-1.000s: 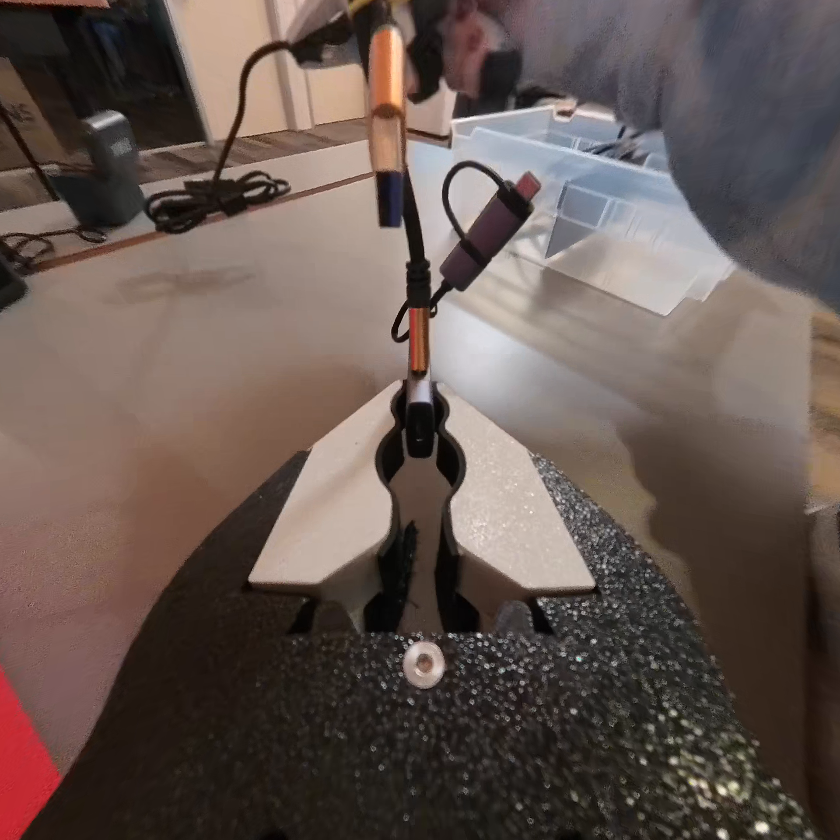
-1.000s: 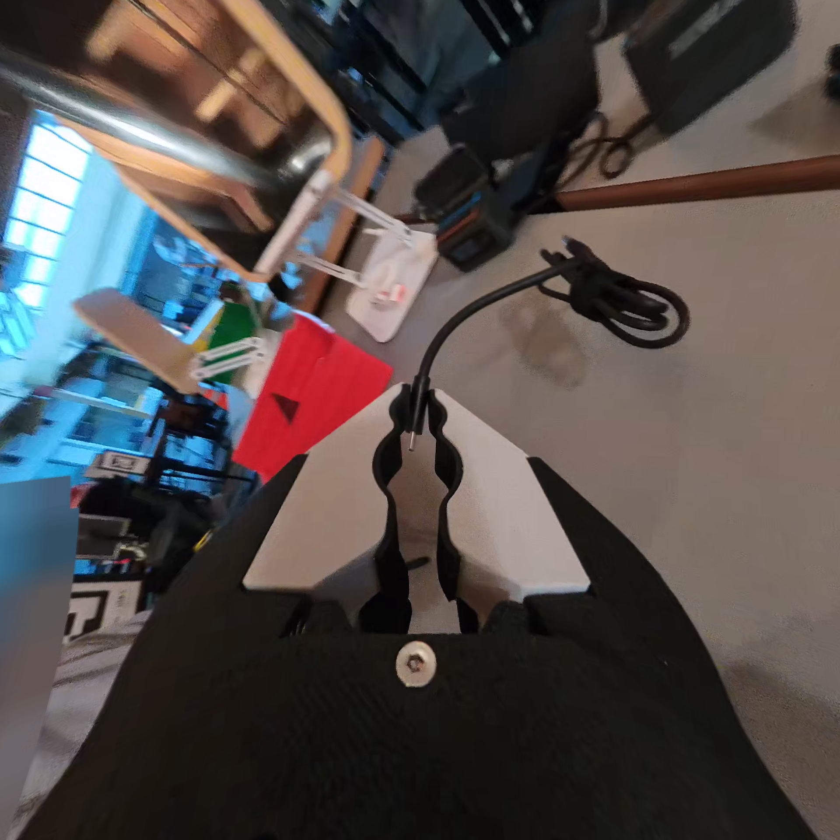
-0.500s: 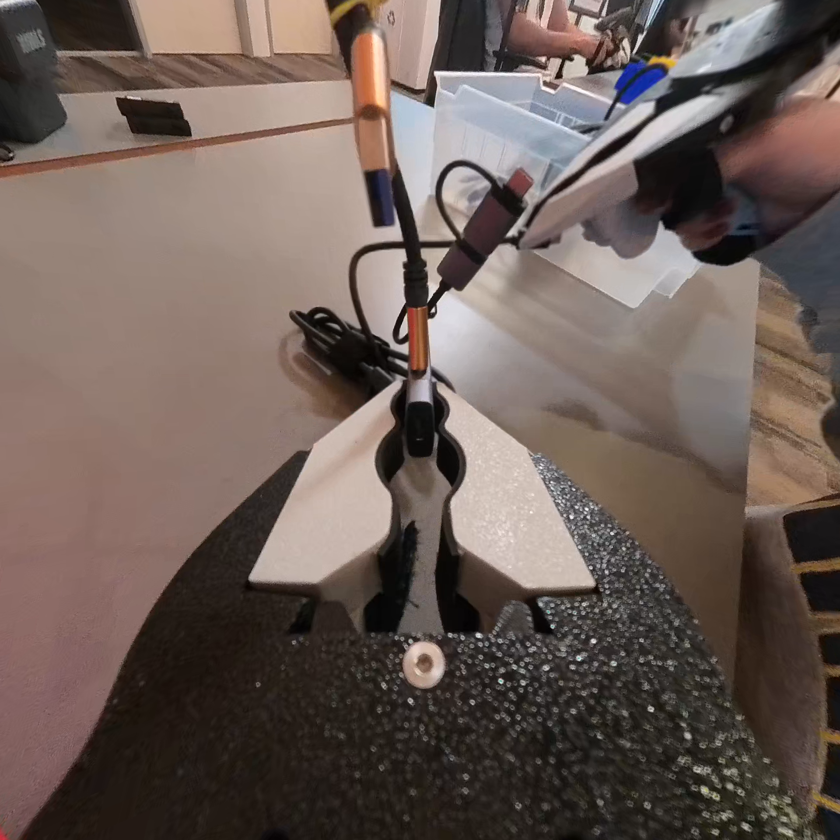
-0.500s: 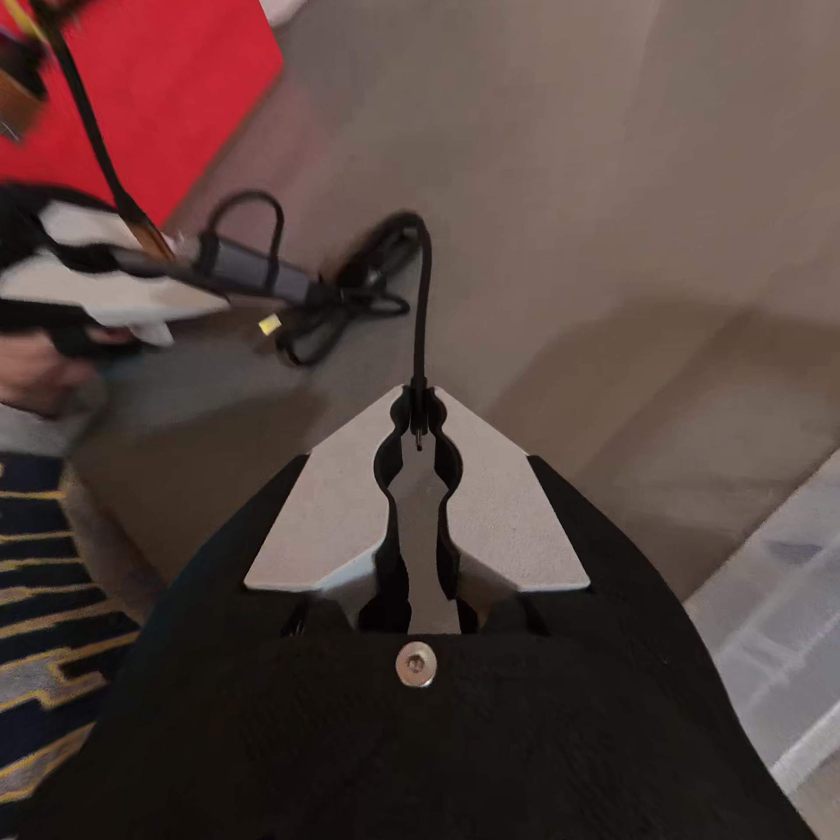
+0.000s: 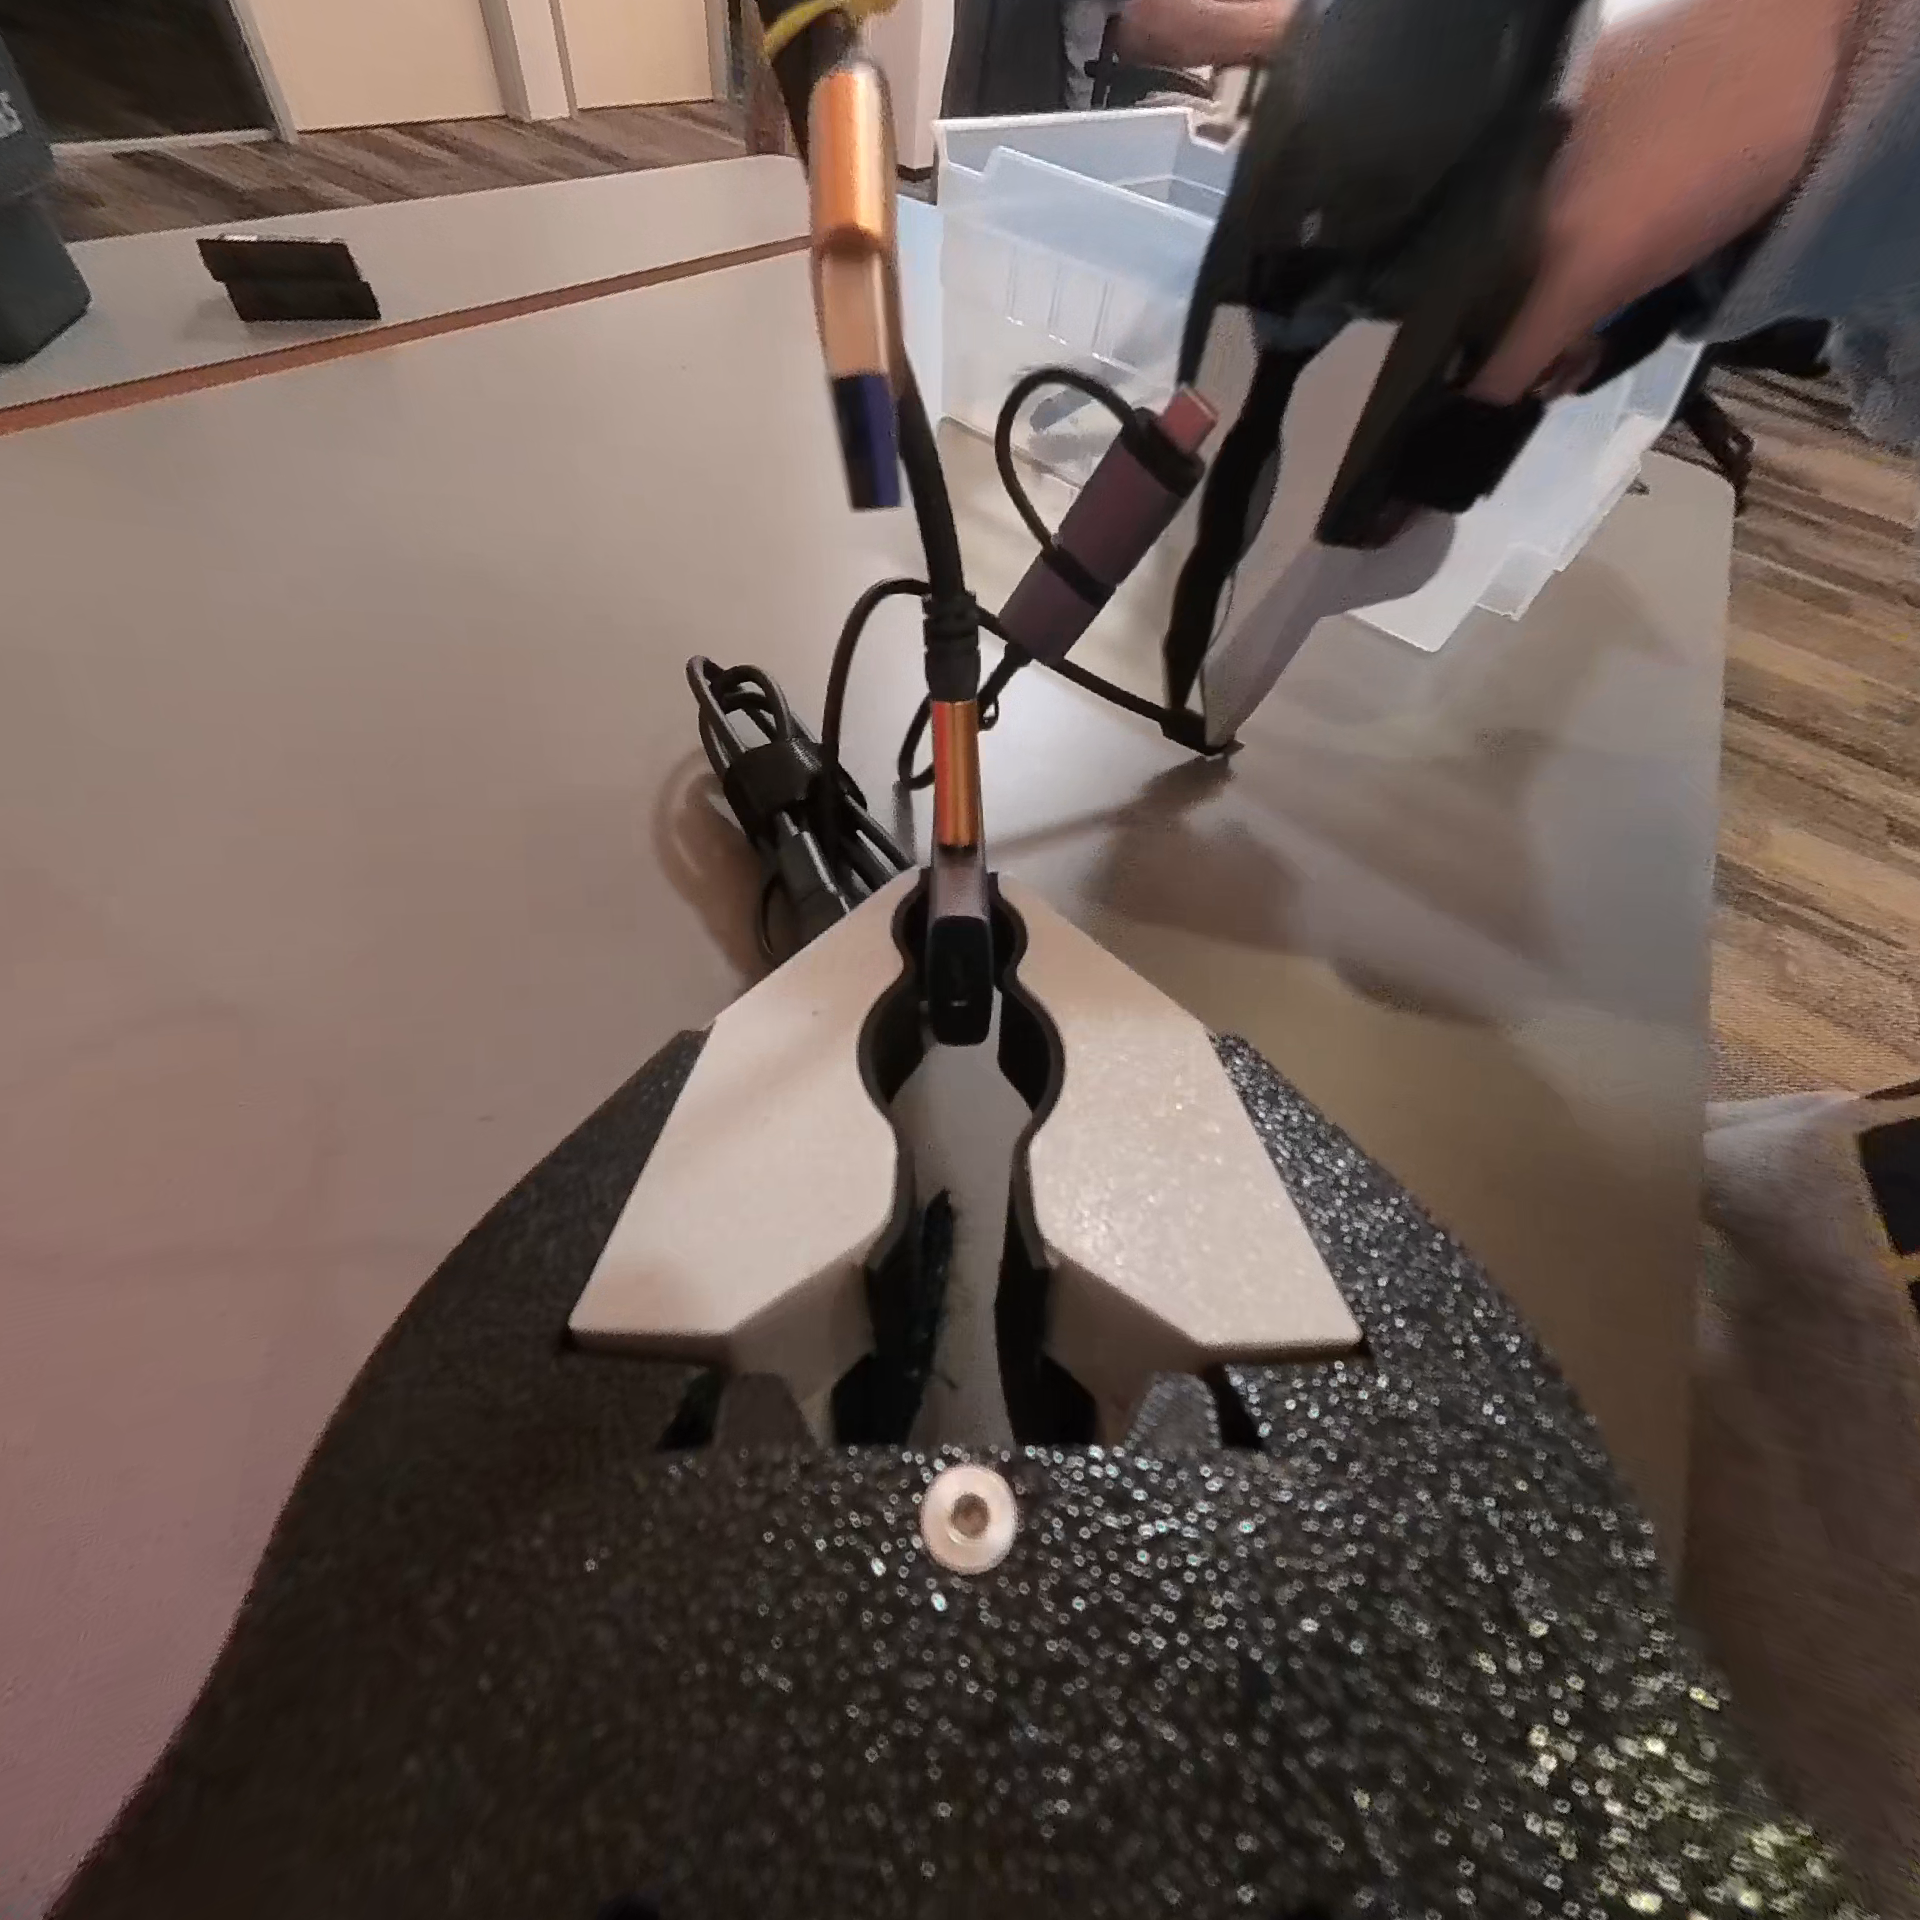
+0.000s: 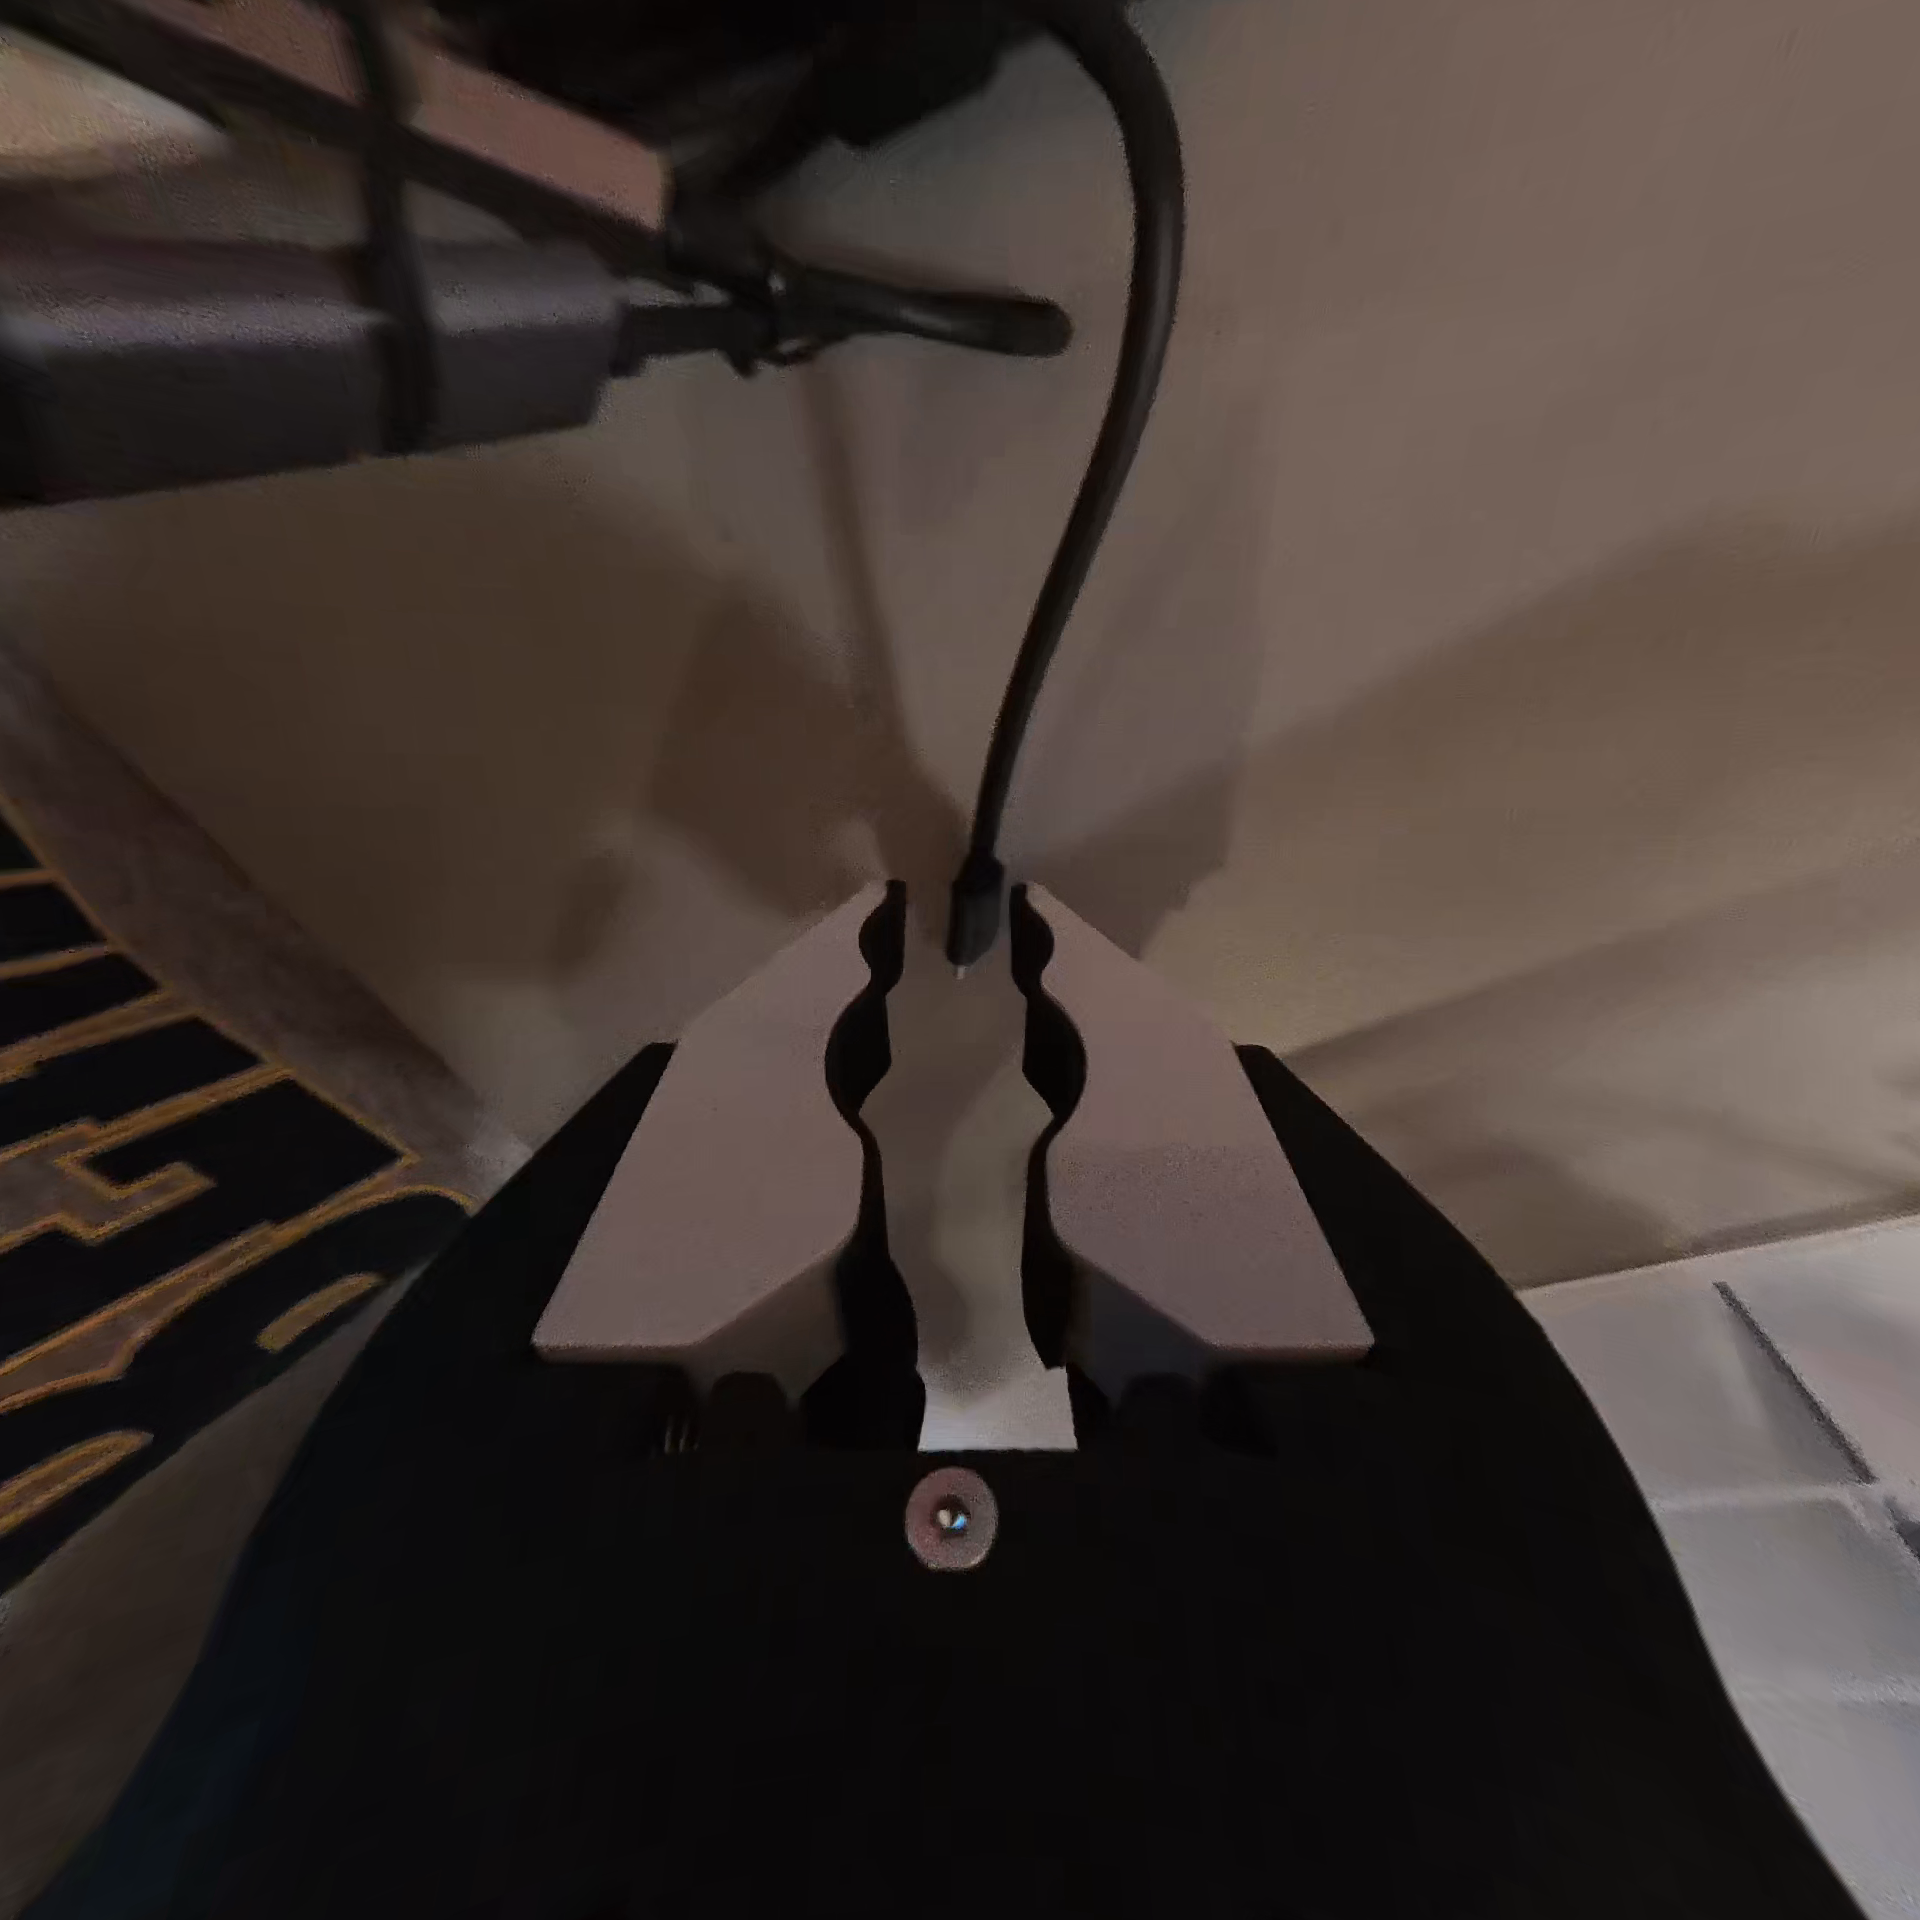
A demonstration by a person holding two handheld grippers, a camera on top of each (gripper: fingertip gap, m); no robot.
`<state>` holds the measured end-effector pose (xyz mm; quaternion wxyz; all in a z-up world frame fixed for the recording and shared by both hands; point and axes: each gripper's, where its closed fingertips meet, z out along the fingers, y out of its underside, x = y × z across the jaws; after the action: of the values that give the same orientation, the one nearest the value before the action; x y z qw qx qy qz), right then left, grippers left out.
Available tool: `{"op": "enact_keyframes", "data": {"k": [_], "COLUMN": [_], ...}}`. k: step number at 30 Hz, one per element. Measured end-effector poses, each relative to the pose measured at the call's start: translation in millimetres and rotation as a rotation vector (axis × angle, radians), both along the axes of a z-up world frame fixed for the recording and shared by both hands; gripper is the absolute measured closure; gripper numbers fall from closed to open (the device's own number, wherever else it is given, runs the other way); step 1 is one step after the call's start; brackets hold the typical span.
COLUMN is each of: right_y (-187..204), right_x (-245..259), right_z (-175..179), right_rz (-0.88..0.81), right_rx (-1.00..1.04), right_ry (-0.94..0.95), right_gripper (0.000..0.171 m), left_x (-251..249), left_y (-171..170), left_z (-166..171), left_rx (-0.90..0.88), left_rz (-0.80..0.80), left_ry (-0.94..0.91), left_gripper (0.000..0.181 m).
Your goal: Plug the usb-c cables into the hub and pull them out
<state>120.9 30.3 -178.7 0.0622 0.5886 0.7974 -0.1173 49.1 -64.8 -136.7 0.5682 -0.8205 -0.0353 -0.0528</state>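
My left gripper (image 5: 961, 904) is shut on a slim grey hub (image 5: 961, 966), held above the table. An orange-sleeved plug (image 5: 954, 774) sits in the hub's far end; its black cable rises to a hanging orange plug with a blue tip (image 5: 857, 291). A grey adapter (image 5: 1107, 520) dangles beside it and shows blurred in the right wrist view (image 6: 291, 353). My right gripper (image 6: 958, 904) is slightly open, with a black USB-C plug (image 6: 977, 914) loose between its fingertips. It also shows in the left wrist view (image 5: 1221, 727), tips down at the table. The cable's coil (image 5: 779, 790) lies on the table.
A clear plastic bin (image 5: 1060, 239) stands at the back right of the beige table and shows in the right wrist view (image 6: 1766, 1455). A small black block (image 5: 286, 275) lies on the far table. Patterned carpet (image 6: 156, 1143) and wood floor (image 5: 1818, 675) lie beyond the table's edges.
My right gripper has come down close to the table beside the hub, and its jaws have parted from the USB-C plug. My left gripper still holds the hub.
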Motion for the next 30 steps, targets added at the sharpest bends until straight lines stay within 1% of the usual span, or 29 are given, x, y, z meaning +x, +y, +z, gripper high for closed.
{"op": "enact_keyframes", "data": {"k": [1,2,3,5,8,10,12,15,17,18,21,25,28,30], "right_y": [2,3,3,-4,-37,-52,-59,-59,-54,-50,-37,-34,-52,-70], "right_x": [2,3,3,1,-8,-12,-11,-6,-1,1,1,-8,-17,-20], "right_z": [-5,-9,-12,-9,17,40,60,83,101,108,122,154,173,178], "right_rz": [0.012,0.017,0.023,0.047,-0.034,-0.087,-0.135,-0.225,-0.291,-0.319,-0.394,-0.436,-0.468,-0.482], "right_rx": [0.015,0.015,0.009,-0.053,-0.356,-0.554,-0.716,-0.918,-1.051,-1.089,-1.107,-1.168,-1.241,-1.289], "right_ry": [-0.036,-0.066,-0.087,-0.081,0.01,0.096,0.191,0.313,0.404,0.454,0.642,0.896,1.007,1.07], "right_gripper": [0.152,0.153,0.162,0.163,0.163,0.163,0.163,0.162,0.163,0.163,0.162,0.163,0.163,0.162], "left_x": [1,1,2,2,3,7,13,22,22,22,24,33,37,35], "left_y": [0,0,0,-1,-2,-2,-2,-4,-5,-5,-7,-12,-12,-10], "left_z": [0,-1,-1,-1,-1,4,7,12,7,3,0,4,6,8], "left_rx": [-0.002,-0.004,-0.005,-0.007,-0.005,0.014,0.015,0.014,-0.027,-0.049,-0.092,-0.158,-0.213,-0.224], "left_rz": [-0.004,-0.008,-0.011,-0.014,-0.024,-0.046,-0.083,-0.144,-0.146,-0.14,-0.144,-0.213,-0.245,-0.235], "left_ry": [0.002,0.004,0.006,0.007,-0.017,-0.092,-0.137,-0.223,-0.238,-0.24,-0.269,-0.325,-0.331,-0.331], "left_gripper": [0.175,0.176,0.176,0.175,0.175,0.175,0.175,0.175,0.176,0.176,0.175,0.175,0.175,0.175]}}
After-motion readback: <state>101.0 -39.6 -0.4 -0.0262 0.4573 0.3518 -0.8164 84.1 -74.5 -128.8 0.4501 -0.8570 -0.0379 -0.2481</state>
